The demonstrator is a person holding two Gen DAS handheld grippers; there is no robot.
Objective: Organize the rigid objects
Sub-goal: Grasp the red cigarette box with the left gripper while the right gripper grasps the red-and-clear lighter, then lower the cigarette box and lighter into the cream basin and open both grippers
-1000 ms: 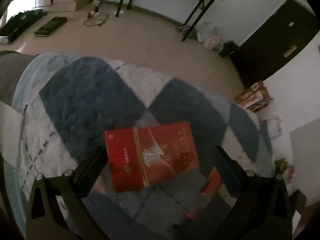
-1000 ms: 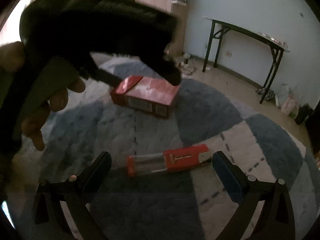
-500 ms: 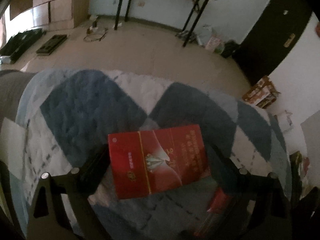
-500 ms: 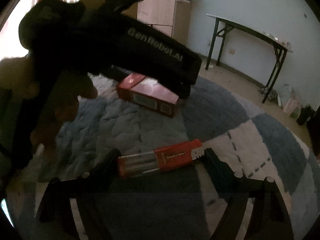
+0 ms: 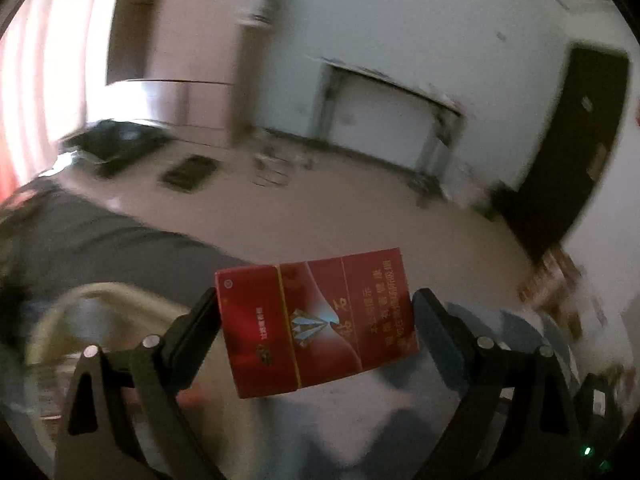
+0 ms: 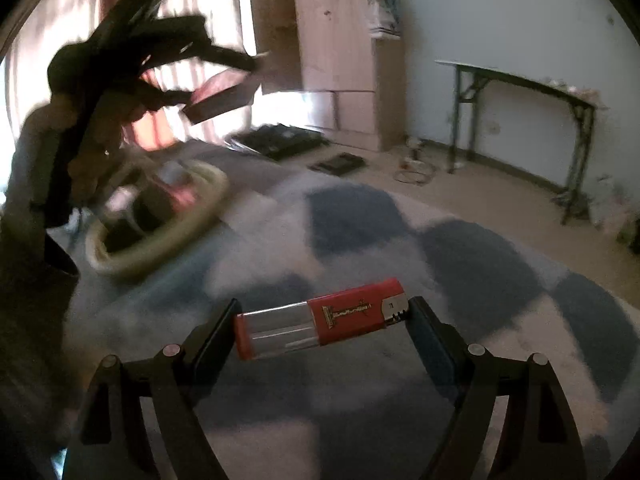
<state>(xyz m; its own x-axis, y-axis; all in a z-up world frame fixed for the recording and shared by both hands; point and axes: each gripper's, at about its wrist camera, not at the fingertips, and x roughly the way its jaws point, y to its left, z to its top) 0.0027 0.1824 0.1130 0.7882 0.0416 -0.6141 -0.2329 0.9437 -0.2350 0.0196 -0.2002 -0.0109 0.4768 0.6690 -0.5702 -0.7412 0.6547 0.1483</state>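
A red cigarette pack (image 5: 316,322) hangs in the air with my left gripper (image 5: 316,332) shut on its two short ends. In the right wrist view that same pack (image 6: 220,98) shows blurred, high at the left, above a round woven basket (image 6: 120,268). My right gripper (image 6: 322,330) is shut on a red and clear lighter (image 6: 320,330), held end to end, lifted a little over the blue and white checked blanket (image 6: 360,220).
The basket rim (image 5: 52,320) also shows low at the left in the left wrist view, with several small things inside. A person's hand (image 6: 96,152) carries the left gripper. A black-legged table (image 6: 520,92), a wooden cabinet (image 6: 340,60) and a dark door (image 5: 576,148) stand further off.
Both grippers closed on their objects. The left one lifted the pack off the blanket and swung it up and left toward the basket. The right one raised the lighter slightly.
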